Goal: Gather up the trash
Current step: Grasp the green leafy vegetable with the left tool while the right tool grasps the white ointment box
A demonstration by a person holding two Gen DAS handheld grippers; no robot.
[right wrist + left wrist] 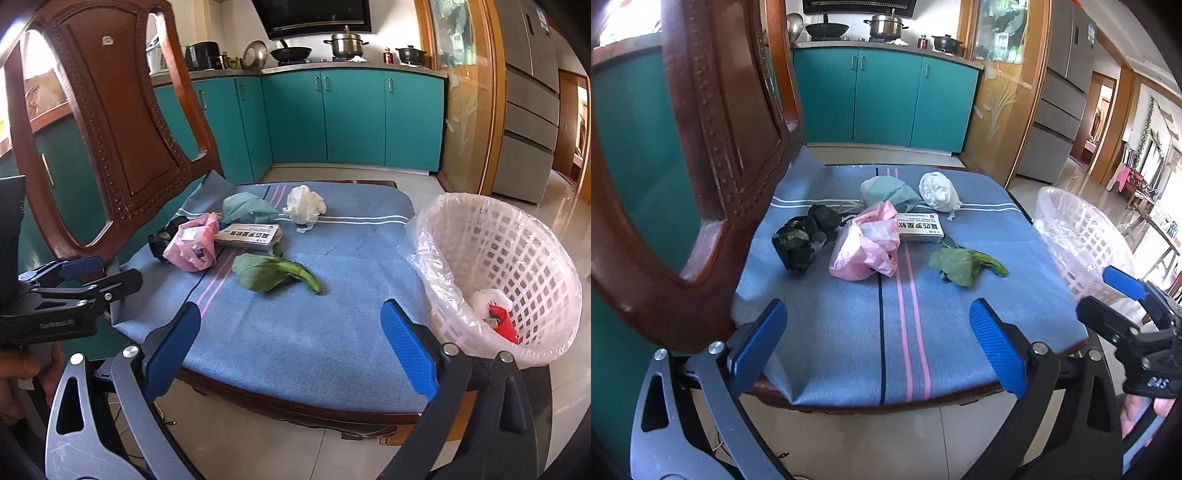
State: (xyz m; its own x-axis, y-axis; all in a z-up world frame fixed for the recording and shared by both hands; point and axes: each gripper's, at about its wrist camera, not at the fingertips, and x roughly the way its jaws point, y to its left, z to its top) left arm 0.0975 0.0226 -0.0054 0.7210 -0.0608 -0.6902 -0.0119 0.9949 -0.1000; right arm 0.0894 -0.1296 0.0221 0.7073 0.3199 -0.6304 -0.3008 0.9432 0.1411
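Trash lies on a blue chair cushion (849, 325): a black wrapper (803, 240), a pink plastic bag (866, 243), a white medicine box (919, 227), a teal wad (888, 192), a white paper ball (940, 192) and a green leaf (964, 262). The leaf (273, 273), pink bag (194, 243), box (251, 234) and paper ball (304, 205) also show in the right wrist view. My left gripper (879, 347) is open and empty over the cushion's front edge. My right gripper (291, 350) is open and empty, beside a lined white basket (509, 266).
The wooden chair back (713, 147) rises at the left. The basket (1082, 236) stands right of the chair and holds a white bag and red scrap (500, 314). Teal kitchen cabinets (886, 99) stand behind. Tiled floor lies below the seat.
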